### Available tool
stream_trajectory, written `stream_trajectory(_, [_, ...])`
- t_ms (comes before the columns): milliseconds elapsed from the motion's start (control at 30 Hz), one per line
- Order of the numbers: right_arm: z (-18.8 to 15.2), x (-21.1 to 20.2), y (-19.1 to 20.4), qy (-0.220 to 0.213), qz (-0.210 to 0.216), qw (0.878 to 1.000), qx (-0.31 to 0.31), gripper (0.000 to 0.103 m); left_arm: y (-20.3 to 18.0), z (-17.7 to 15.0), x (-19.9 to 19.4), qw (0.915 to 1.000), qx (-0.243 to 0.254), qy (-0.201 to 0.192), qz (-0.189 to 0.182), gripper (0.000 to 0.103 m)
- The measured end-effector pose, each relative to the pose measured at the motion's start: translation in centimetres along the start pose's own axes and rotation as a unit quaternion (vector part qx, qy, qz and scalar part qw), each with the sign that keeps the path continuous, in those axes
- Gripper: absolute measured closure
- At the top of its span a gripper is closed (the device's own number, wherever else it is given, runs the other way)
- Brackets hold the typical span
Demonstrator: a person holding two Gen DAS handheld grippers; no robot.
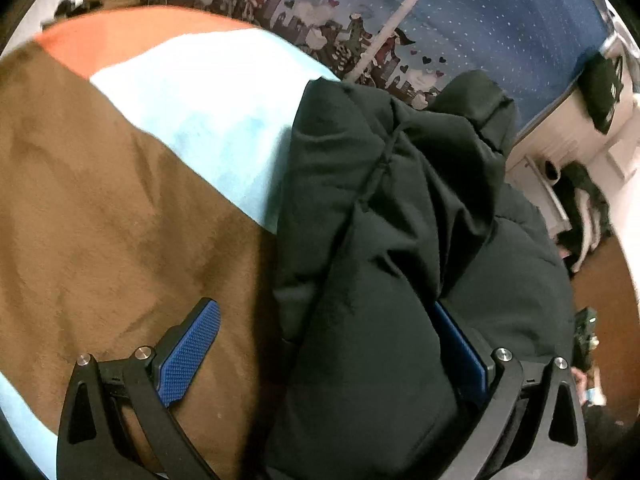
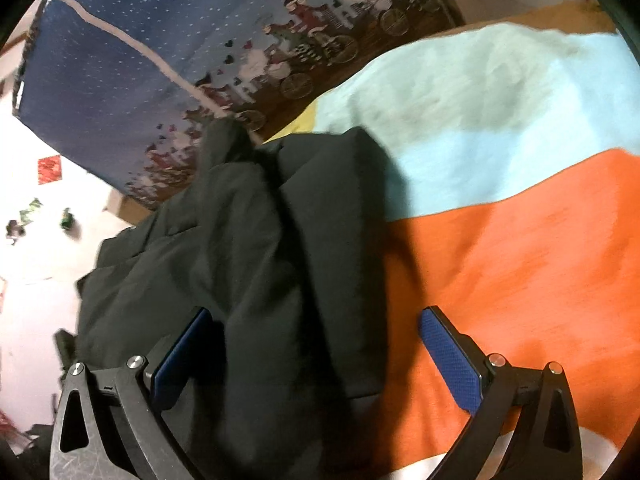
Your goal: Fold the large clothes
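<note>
Garment: black padded jacket (image 1: 400, 240), bulky and bunched, lying on a colour-block blanket (image 1: 120, 200) of brown, pale blue and orange bands – near the edge by the printed blue curtain (image 1: 500, 20).
Jacket, right view: the same black jacket (image 2: 240, 260) spreads leftwards over the blanket's orange band (image 2: 520, 260), one thick fold running up towards the curtain (image 2: 140, 60).
Left gripper (image 1: 328, 352): jaws wide apart; a thick roll of jacket sits between them, touching the right pad, with the left pad (image 1: 192, 352) clear over bare brown blanket. Not clamped.
Right gripper (image 2: 316, 356): jaws wide apart, straddling the jacket's edge; the left pad (image 2: 180, 360) lies against fabric, the right pad (image 2: 452, 364) over orange blanket. Nothing held.
Step in hand (judged): taking hold of the near side of the jacket for a fold.
How to do it well: close each gripper on a thinner lip of cloth – the padded roll looks too fat to pinch fully and may slip.
Caution: gather only jacket, not the blanket beneath.
Lift: raise both ends level so the fold falls straight; the padding will likely spring back, so press it flat after.
Drawcord (image 1: 380, 160): loose on the jacket; keep it tucked inside.
</note>
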State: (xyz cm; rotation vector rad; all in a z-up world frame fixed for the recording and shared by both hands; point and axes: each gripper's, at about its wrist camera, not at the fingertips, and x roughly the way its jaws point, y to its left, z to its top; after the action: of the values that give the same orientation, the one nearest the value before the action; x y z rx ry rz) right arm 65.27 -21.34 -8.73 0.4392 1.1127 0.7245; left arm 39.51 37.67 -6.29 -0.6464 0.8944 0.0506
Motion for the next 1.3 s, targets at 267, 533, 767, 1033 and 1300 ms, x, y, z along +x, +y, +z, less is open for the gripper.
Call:
stream_trajectory(267, [-0.1,1.5,1.8,0.051,0.051,0.997,-0.016,0.000,0.0,0.3,0.5,0.9990,-0.011,0.029,-0.031,0.001])
stream_trajectory(533, [-0.2,2.2,2.4,0.075,0.042,0.996,-0.017,0.000,-0.8,0.0,1.7,0.9960,-0.005,0.060,-0.066,0.001])
stream_trajectory(767, [-0.5,2.0,2.6,0.071,0.024,0.997,-0.014,0.000,-1.0,-0.2,2.0,0.9968,-0.020,0.063,-0.046,0.003])
stream_trajectory(1033, [-1.0,1.6,3.7,0.051,-0.016,0.999,0.003,0.004,-2.5,-1.4,0.6,0.9990,-0.019,0.039,-0.004,0.034])
stream_trajectory(1300, [-1.9,0.2,6.7,0.027,-0.074,0.996,-0.044,0.050,-5.2,-3.3,-1.5,0.9992,-0.003,-0.012,0.037,0.069])
